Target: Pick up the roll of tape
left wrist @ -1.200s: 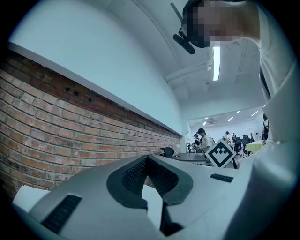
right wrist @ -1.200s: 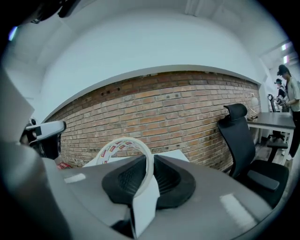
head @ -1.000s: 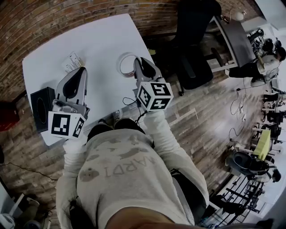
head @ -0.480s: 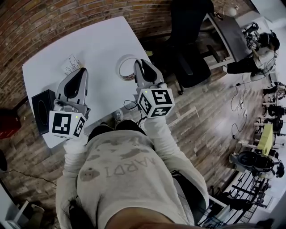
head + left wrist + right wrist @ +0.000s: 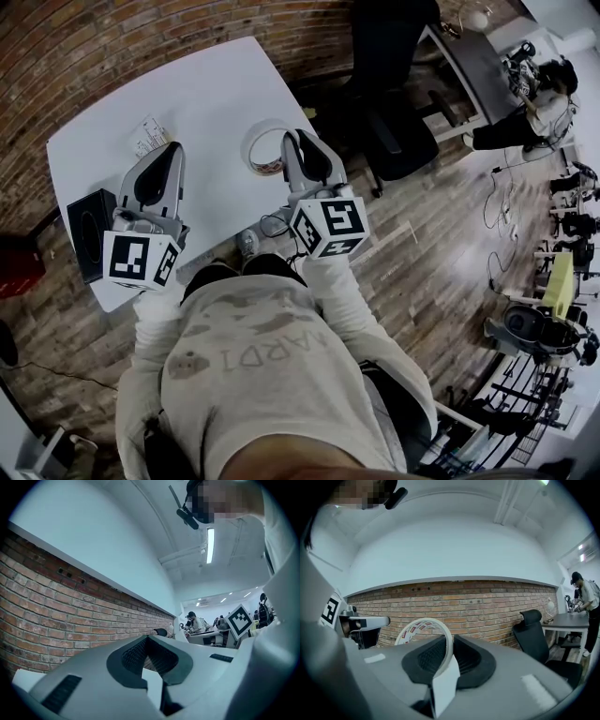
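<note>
We see the right gripper (image 5: 449,641), jaws just eased slightly, still pinching the roll of tape (image 5: 424,620), apparently raised higher; left gripper (image 5: 147,639) closed, empty.

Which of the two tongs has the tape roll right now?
The right tongs: the roll of tape is pinched by its rim between their jaws. The left tongs are shut on nothing.

The person is wearing a pale grey sweatshirt (image 5: 253,375) with darker blotches and what is looking like mirrored lettering across the chest, filling the lower centre of the head view; its long sleeves (image 5: 339,281) are matching. The left gripper (image 5: 172,147) and right gripper (image 5: 292,137) are showing smooth grey tapering shells with dark ribbed pads (image 5: 430,658), each carrying a white cube (image 5: 328,226) with black square markers
</note>
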Action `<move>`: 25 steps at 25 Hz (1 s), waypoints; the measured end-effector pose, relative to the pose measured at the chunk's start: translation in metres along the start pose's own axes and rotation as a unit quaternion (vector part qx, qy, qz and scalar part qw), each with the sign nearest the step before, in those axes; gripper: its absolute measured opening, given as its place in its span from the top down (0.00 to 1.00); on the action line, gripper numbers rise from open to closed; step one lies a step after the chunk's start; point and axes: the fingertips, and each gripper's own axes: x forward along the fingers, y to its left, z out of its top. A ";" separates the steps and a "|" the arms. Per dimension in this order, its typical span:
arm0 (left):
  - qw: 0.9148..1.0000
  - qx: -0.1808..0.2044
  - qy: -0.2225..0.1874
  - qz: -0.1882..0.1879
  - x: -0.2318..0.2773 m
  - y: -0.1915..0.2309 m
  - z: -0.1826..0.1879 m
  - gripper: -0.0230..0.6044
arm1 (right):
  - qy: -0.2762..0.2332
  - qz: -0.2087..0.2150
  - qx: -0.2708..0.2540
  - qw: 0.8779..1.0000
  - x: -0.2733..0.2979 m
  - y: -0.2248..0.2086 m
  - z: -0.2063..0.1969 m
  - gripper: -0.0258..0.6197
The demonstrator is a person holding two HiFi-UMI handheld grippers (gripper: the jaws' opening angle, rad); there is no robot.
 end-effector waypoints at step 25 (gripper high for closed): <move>1.000 -0.003 -0.009 -0.007 -0.039 0.000 0.002 0.96 | -0.035 -0.002 -0.006 0.999 -0.035 0.040 0.006 0.86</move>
